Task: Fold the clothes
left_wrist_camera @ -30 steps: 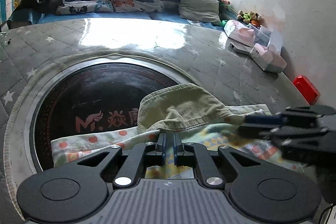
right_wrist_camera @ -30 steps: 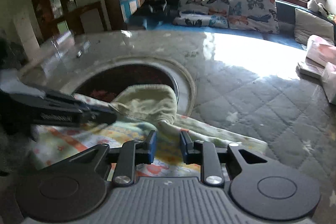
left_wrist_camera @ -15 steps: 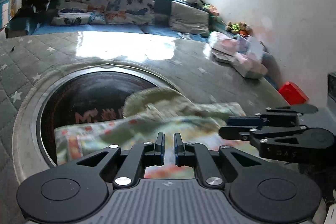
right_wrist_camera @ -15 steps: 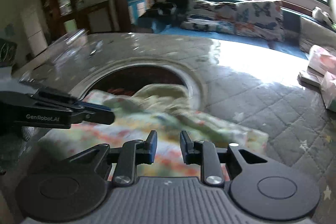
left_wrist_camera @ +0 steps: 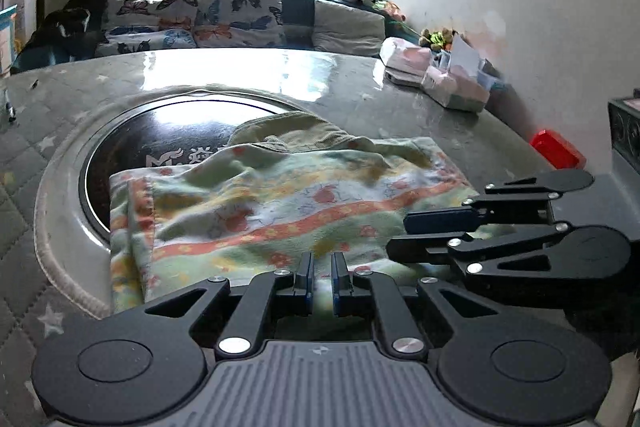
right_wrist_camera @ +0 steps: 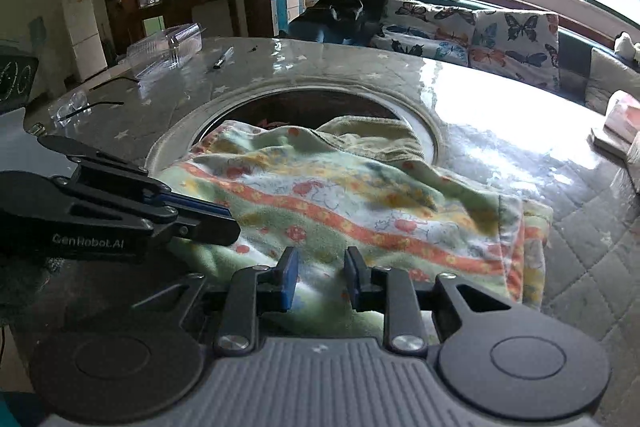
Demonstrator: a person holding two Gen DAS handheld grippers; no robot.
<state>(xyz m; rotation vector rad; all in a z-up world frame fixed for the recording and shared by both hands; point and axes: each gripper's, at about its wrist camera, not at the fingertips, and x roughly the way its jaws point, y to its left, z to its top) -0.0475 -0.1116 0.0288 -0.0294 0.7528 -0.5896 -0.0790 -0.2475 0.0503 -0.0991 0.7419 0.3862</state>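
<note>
Lying folded once over the surface's round inset (left_wrist_camera: 64, 187), the flowered cloth (left_wrist_camera: 280, 203) needs further folds; left gripper (left_wrist_camera: 320, 269) and right gripper (right_wrist_camera: 318, 269) hover empty, jaws slightly parted.

A home living room: butterfly cushions (left_wrist_camera: 236, 13) on a window-side sofa (right_wrist_camera: 576, 59), soft toys (left_wrist_camera: 436, 37), round quilted table (left_wrist_camera: 352, 87)
</note>
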